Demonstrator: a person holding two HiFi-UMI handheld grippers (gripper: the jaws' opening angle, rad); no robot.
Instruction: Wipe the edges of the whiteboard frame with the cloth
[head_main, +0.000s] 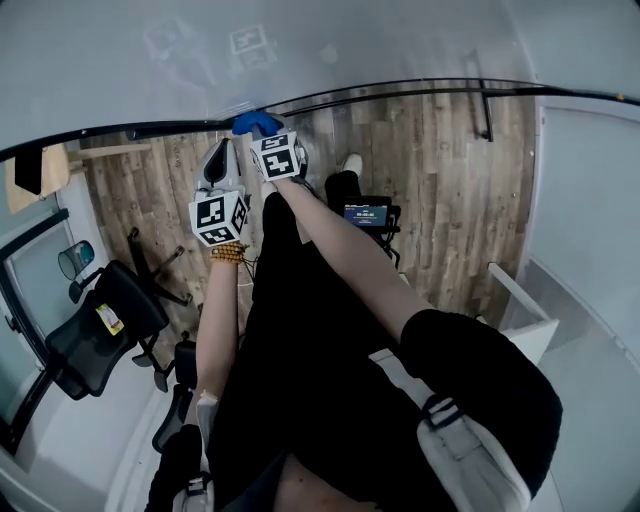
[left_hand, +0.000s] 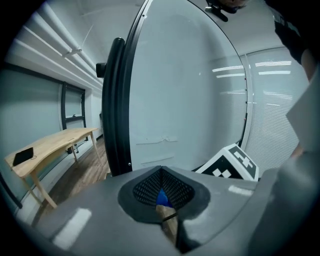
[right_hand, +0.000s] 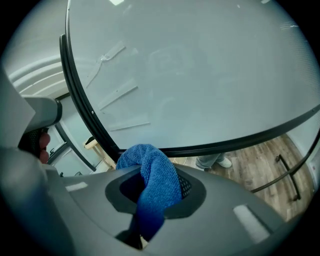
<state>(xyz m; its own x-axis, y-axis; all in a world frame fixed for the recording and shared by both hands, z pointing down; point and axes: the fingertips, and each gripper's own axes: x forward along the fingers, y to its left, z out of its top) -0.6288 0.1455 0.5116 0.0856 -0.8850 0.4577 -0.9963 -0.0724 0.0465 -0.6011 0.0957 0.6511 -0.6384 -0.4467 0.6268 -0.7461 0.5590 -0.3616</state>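
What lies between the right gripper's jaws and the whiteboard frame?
The blue cloth: the right gripper is shut on it, and its bunched end reaches up to the black whiteboard frame. The right gripper view shows this.

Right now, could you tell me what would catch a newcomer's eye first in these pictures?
The bright blue cloth, pinched in the right gripper, sits at the black frame along the whiteboard's bottom. The large pale whiteboard fills the top of the head view, above a wood floor.
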